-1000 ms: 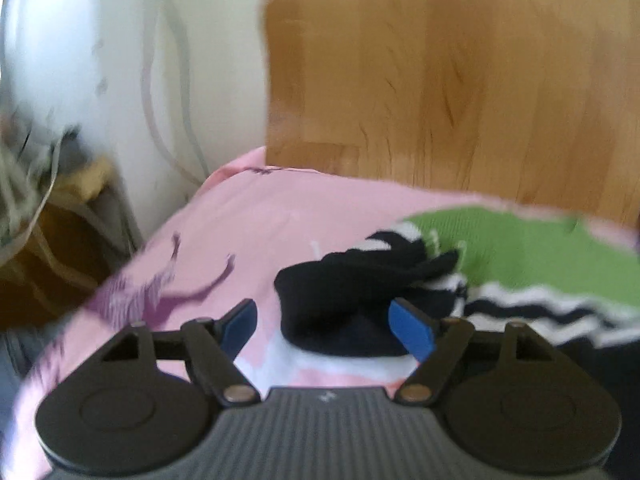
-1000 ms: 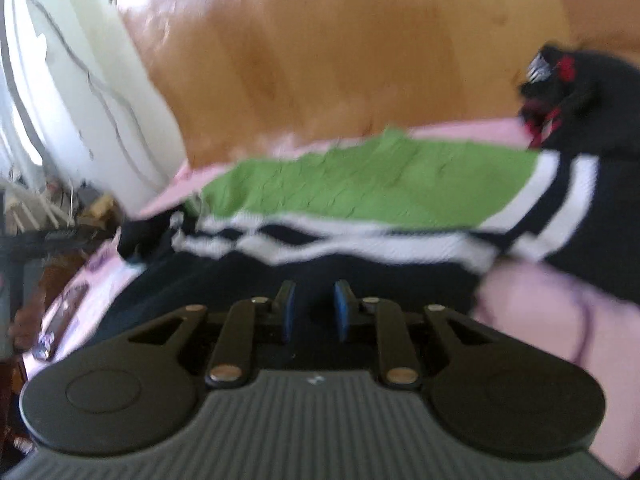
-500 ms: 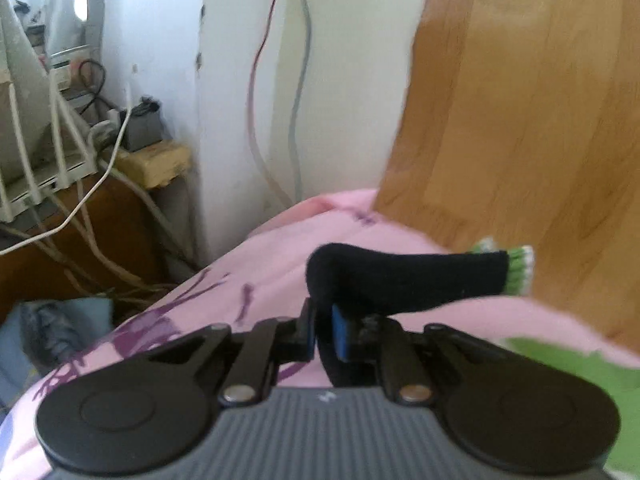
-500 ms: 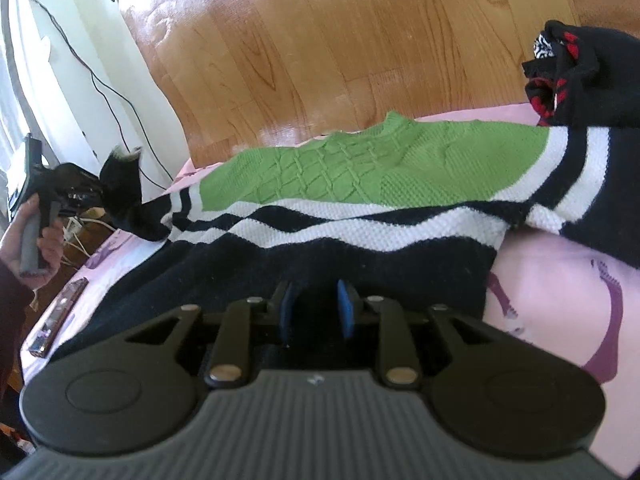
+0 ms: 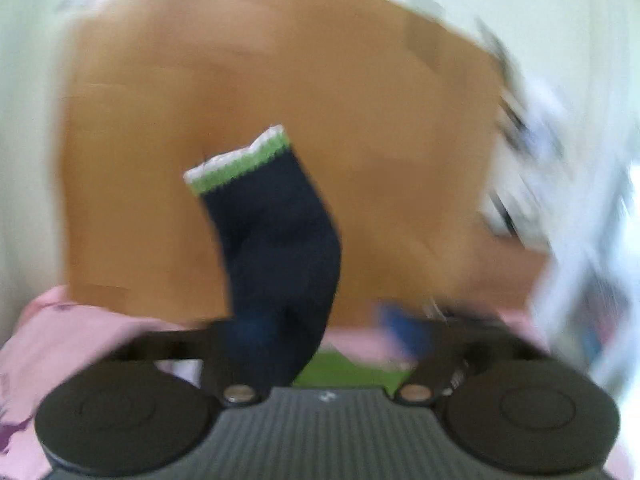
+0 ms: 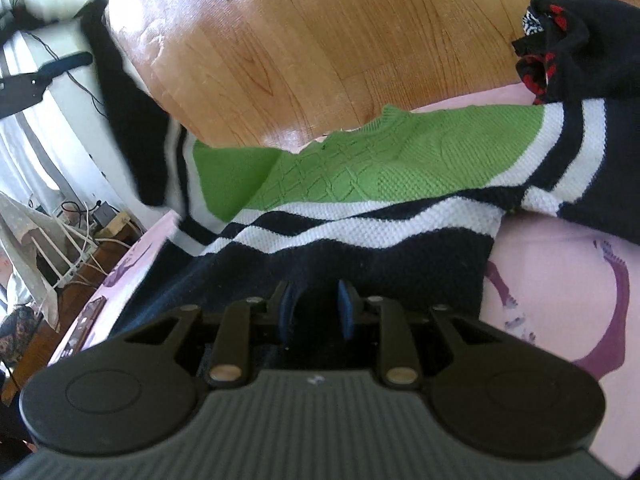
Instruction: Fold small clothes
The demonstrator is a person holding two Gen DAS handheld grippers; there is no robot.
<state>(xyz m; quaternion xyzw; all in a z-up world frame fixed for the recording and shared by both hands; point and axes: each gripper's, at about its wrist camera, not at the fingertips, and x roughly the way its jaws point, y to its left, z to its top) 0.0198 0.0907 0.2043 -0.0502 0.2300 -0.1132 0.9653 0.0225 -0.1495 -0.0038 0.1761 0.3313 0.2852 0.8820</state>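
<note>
Room behind sleeve (image 5: 276, 248) blurred

Daylight fills both views, bright and soft. The left wrist view is heavily motion-blurred: the wooden floor (image 5: 280, 80) smears, and white streaks run down the right edge. Only the dark sleeve (image 5: 280, 240) stays fairly sharp. The right wrist view is crisp, with sun glare on the floor (image 6: 160, 40) far left. Fisheye curving bends both pictures' edges.
</note>
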